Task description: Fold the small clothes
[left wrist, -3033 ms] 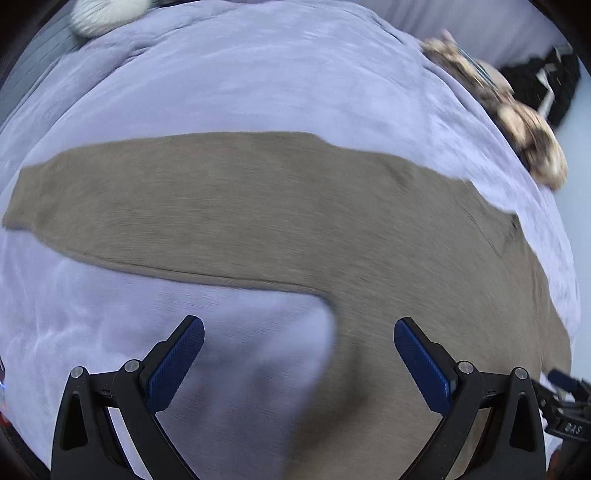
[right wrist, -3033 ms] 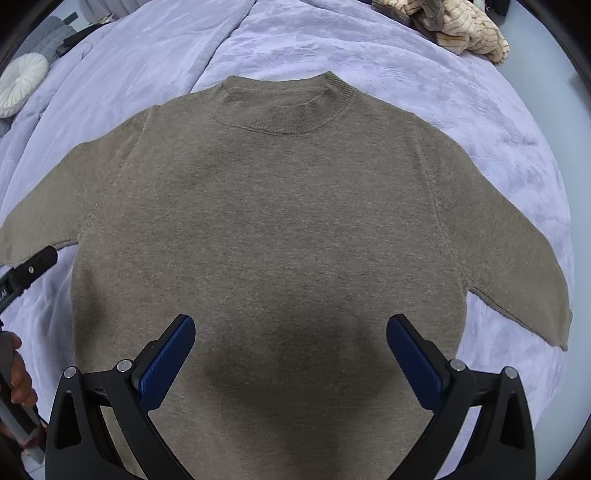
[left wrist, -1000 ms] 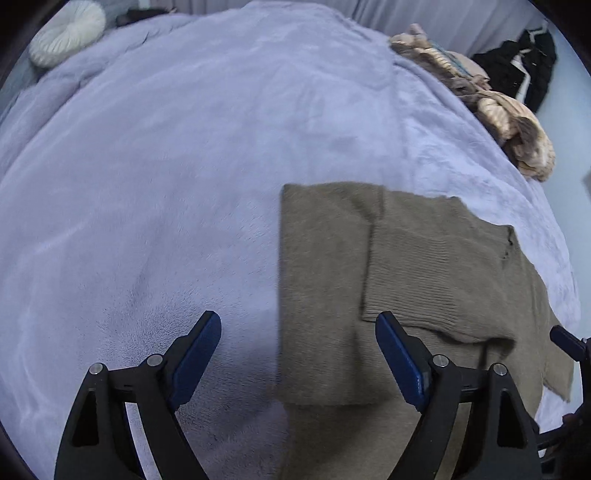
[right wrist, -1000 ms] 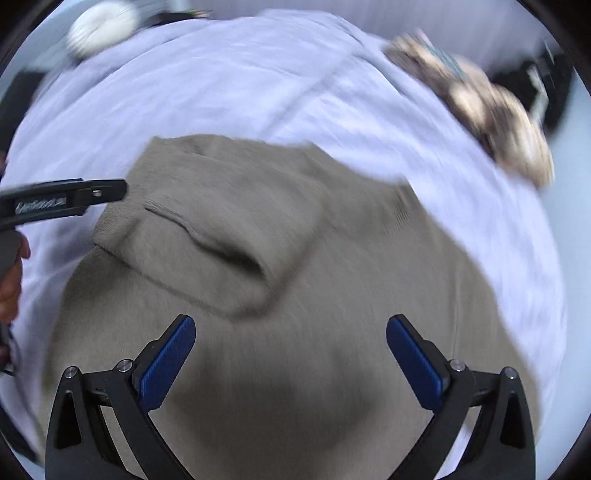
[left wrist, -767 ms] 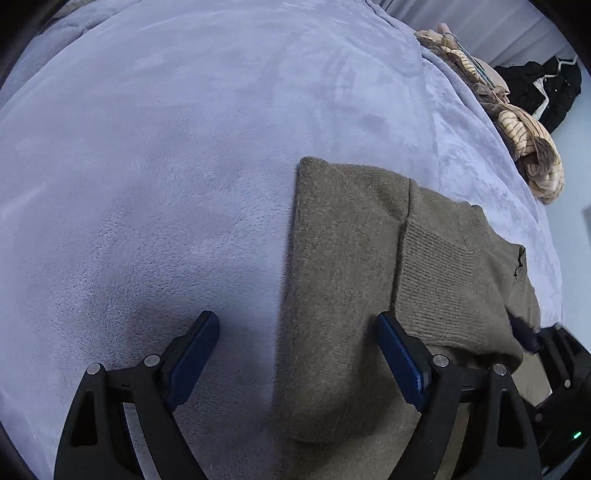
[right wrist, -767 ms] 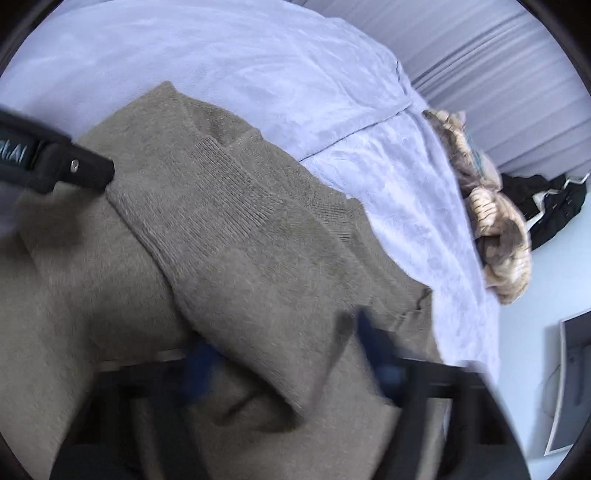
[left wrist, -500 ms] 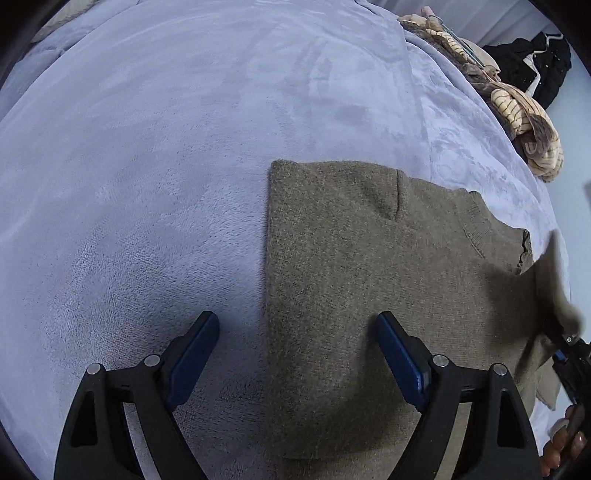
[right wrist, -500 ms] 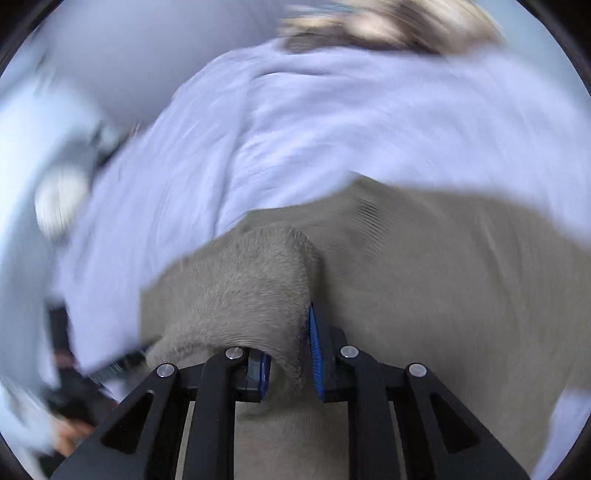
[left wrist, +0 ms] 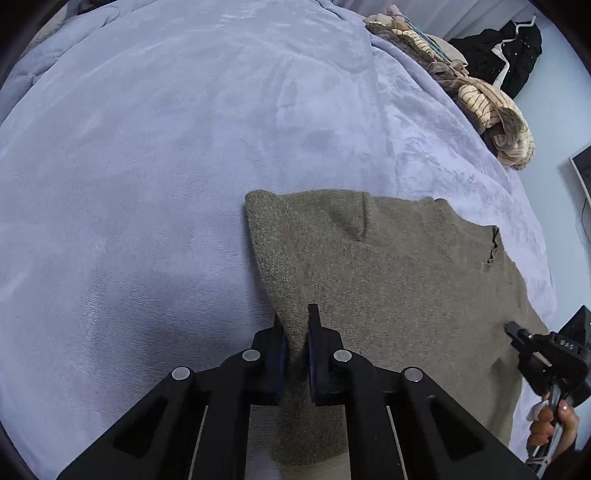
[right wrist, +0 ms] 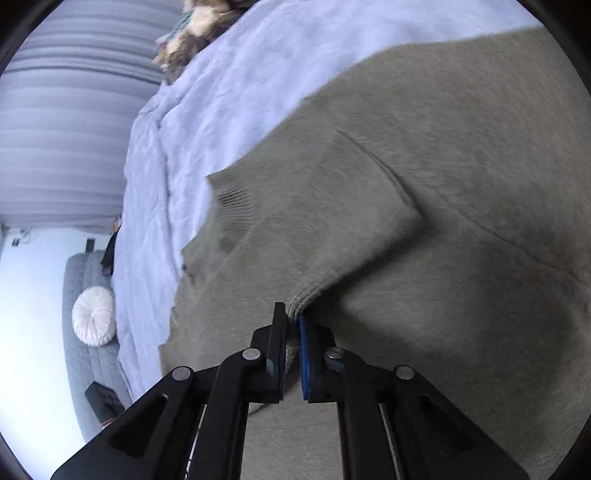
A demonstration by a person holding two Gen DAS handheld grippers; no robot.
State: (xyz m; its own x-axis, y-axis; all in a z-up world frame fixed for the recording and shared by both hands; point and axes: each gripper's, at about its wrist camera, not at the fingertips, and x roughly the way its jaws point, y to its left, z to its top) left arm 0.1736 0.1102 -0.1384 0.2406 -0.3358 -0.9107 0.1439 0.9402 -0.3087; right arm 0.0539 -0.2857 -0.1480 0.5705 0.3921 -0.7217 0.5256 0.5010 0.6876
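Note:
An olive-brown knit sweater (left wrist: 388, 280) lies on a lavender bedspread (left wrist: 166, 166), its left side folded in over the body. My left gripper (left wrist: 295, 325) is shut on the sweater's folded left edge. My right gripper (right wrist: 292, 321) is shut on the ribbed cuff of a sleeve (right wrist: 332, 236), which it holds raised over the sweater's body (right wrist: 461, 295). The right gripper also shows at the right edge of the left wrist view (left wrist: 517, 334), held by a hand (left wrist: 550, 424).
A heap of striped tan clothes (left wrist: 491, 114) lies at the bed's far right edge, also seen in the right wrist view (right wrist: 192, 29). Dark garments (left wrist: 506, 55) hang behind it. A white round cushion (right wrist: 94, 321) rests on a grey quilted sofa (right wrist: 85, 354).
The left sleeve and side were folded in over the body. Both grippers closed: the left on the folded edge, the right on the sleeve cuff, which it lifted while tilting sideways.

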